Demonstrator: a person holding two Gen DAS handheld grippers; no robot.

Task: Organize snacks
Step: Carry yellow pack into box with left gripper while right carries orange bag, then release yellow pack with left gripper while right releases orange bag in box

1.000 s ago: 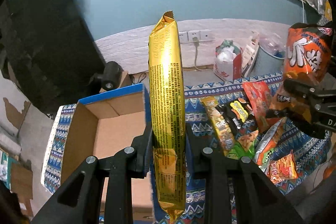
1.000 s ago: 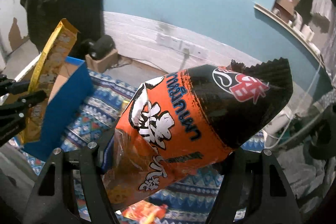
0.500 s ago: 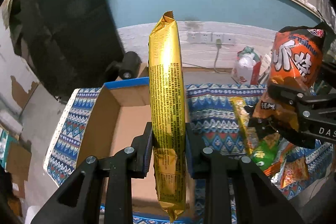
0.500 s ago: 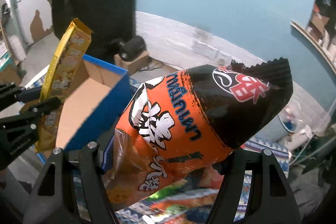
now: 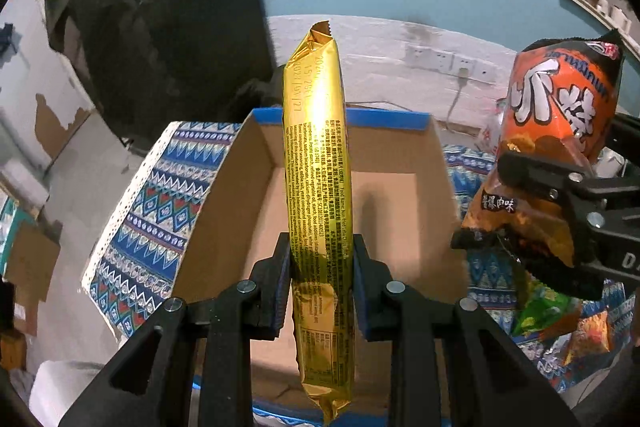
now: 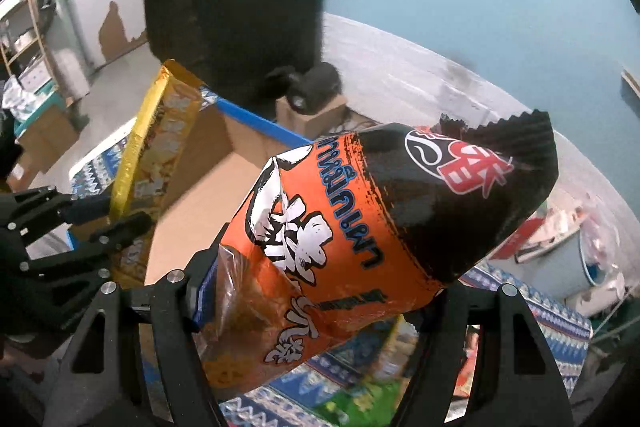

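Above the open cardboard box (image 5: pixel 352 195), with its blue rim and bare brown floor, the left tool (image 5: pixel 320 283) is clamped on a long gold snack packet (image 5: pixel 318 187) held upright on its edge, its crimped top pointing up and its lower end hanging below the jaws. Just to the right, the right tool (image 6: pixel 316 303) is closed on a puffy orange-and-black chip bag (image 6: pixel 360 239), gripped near its lower end so the bulk of the bag leans up and away; the jaws stand fairly wide only because the bag is fat. Both packets are in the air, neither touching the box.

I'd say this is the carrying step: two snacks picked up and brought over to the box, drop-off not yet made. The box looks empty from what I can see of it. More loose packets (image 5: pixel 560 323) lie on the patterned cloth (image 5: pixel 160 211) covering the worktop to the right, so the job seems to be near its start.

Next, I reckon the gold packet wants lowering into the box and tipping flat or against a wall before the jaws let go, or it will topple. The chip bag hangs beside the box's right wall and needs carrying over that wall first, without the two tools knocking together.
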